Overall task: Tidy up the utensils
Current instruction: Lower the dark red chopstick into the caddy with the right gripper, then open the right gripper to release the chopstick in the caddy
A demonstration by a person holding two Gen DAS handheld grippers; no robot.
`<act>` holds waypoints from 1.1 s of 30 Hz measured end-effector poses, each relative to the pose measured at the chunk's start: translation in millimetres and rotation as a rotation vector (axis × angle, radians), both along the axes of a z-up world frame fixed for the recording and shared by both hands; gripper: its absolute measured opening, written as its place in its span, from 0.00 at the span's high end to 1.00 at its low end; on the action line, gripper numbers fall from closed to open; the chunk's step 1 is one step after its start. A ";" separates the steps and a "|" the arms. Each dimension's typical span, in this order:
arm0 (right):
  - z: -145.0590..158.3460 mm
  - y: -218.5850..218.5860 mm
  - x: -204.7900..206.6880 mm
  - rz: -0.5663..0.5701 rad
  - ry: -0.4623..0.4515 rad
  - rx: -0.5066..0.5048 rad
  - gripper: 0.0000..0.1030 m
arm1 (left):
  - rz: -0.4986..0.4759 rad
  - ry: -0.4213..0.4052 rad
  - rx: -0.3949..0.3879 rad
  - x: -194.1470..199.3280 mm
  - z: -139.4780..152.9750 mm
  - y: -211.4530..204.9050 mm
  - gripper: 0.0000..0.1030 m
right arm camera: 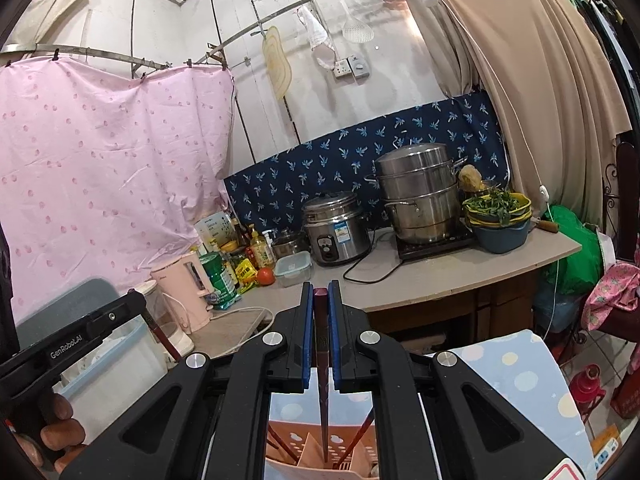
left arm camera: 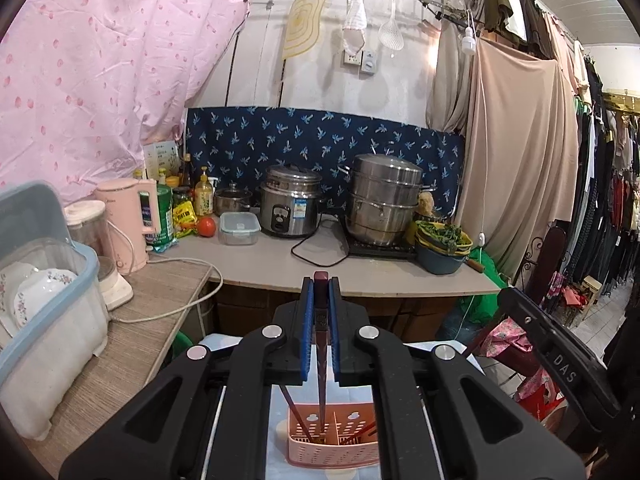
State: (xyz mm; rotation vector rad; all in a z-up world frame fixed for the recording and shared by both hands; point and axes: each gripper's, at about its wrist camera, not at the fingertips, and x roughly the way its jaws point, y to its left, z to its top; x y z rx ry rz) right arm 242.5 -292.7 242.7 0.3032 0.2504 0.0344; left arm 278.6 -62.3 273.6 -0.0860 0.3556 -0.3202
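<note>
My left gripper is shut on a dark red chopstick that hangs upright, its tip inside the pink slotted utensil basket below. Other chopsticks lean in the basket. My right gripper is shut on another dark red chopstick, also upright with its tip down in the same basket. The right gripper's body shows at the right edge of the left wrist view. The left gripper's body shows at the left of the right wrist view.
The basket stands on a pale blue dotted cloth. Behind is a counter with a rice cooker, steel steamer pot, pink kettle, bottles, tomato and a bowl of greens. A blue dish bin sits at left.
</note>
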 end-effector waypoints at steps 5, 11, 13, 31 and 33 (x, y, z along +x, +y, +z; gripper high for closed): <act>-29.5 3.4 13.2 0.016 0.062 -0.002 0.93 | 0.000 0.063 0.001 16.4 -28.5 -2.4 0.93; -52.9 7.3 17.1 0.027 0.112 -0.014 0.93 | -0.008 0.114 0.006 23.4 -51.3 -5.8 0.93; -58.0 8.0 16.6 0.029 0.126 -0.019 0.93 | -0.009 0.119 0.009 22.6 -55.8 -6.7 0.93; -52.2 9.6 -16.1 0.033 0.108 -0.043 0.78 | 0.013 0.102 0.028 1.9 -58.3 -6.3 0.68; -51.1 10.6 -21.9 0.035 0.106 -0.047 0.78 | 0.014 0.100 0.034 -2.0 -57.3 -5.2 0.68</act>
